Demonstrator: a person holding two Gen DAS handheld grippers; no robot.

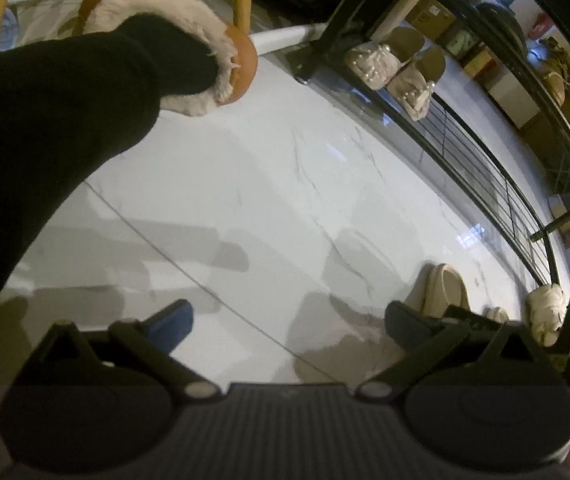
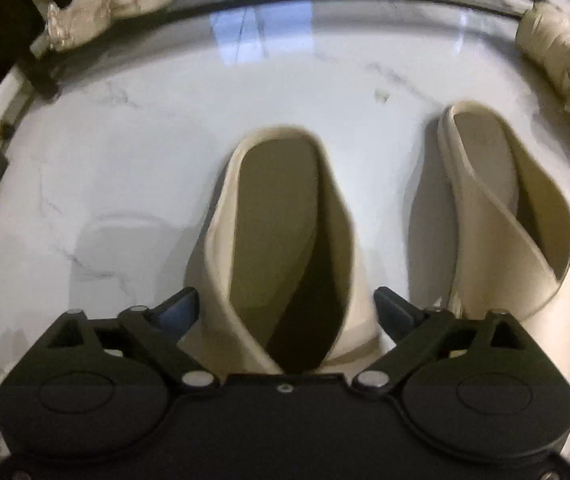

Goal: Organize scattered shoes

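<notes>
On the marble floor (image 2: 125, 128), the right gripper (image 2: 287, 308), its jaws wide, straddles a cream slipper (image 2: 281, 216) unclamped and may shove it askew; the left gripper (image 1: 289, 320) gapes empty.

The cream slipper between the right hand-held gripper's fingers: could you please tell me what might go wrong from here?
1. The right hand-held gripper is closing around the cream slipper, but its fingers sit low at one end; the soft upper may fold and slip out.
2. The second cream slipper lies close beside it, so the near finger could nudge it.
3. The glossy marble floor may let the slipper slide away.
</notes>
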